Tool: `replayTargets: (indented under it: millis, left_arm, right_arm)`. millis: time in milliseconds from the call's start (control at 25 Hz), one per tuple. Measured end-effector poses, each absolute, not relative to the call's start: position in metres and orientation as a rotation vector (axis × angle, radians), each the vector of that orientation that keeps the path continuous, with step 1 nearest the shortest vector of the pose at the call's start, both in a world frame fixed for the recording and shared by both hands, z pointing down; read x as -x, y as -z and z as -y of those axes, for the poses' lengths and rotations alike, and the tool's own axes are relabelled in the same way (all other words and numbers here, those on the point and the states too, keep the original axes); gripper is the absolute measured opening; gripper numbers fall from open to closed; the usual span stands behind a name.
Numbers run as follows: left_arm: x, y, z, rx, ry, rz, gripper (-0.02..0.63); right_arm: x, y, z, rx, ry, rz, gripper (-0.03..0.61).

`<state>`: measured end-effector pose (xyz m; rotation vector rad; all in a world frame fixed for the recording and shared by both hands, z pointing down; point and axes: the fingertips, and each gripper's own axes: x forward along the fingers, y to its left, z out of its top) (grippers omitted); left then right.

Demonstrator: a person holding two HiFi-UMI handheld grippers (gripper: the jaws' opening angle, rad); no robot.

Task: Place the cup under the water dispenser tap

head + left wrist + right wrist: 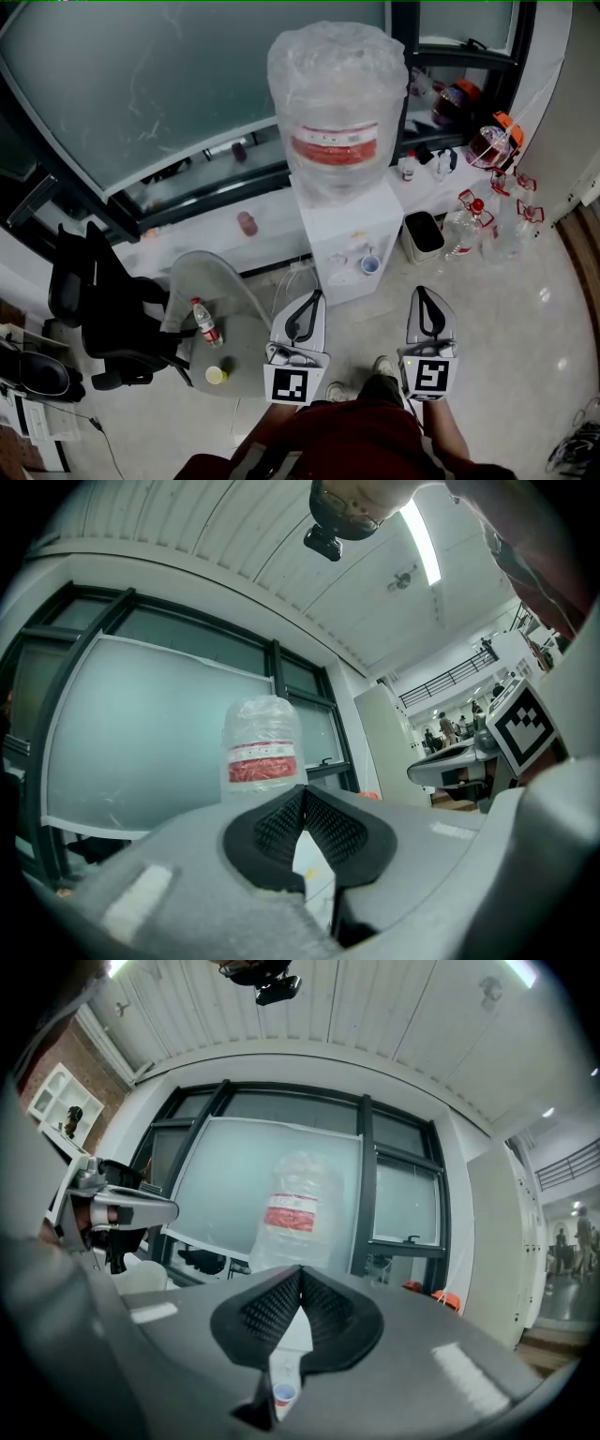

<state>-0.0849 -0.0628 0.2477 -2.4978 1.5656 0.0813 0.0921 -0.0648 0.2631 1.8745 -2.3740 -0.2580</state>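
A: Where was the cup (pixel 370 264)?

B: It stood in the front of the dispenser (pixel 349 230), on the right side, where the water comes out. You did not hold it.

A: And my claws?

B: Your left claw (pixel 317 294) was closed tight with nothing in it. Your right claw (pixel 421 292) was closed tight too, and empty. Both hung well back from the cup.

A: So what could have gone wrong?

B: The cup looked small and light. If you had pushed a closed claw at it, it could have tipped over or slid off. I also could not tell if it sat straight under the water spot. If it was off to one side, the water would have missed it and spilled.

A: Anything else?

B: A yellow cup (pixel 217 375) sat on the little table (pixel 202 281). You could have mixed the two up.
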Motion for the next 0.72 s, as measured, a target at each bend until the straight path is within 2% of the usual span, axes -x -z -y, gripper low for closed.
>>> replayTargets:
  millis: [720]
  left_arm:
    - [0.0898, -0.2515, 0.0652, 2.499, -0.074, -1.571, -0.001]
  right_arm:
    - [-0.0939, -0.2695, 0.0670, -1.855, 0.227, 2.373, 0.002]
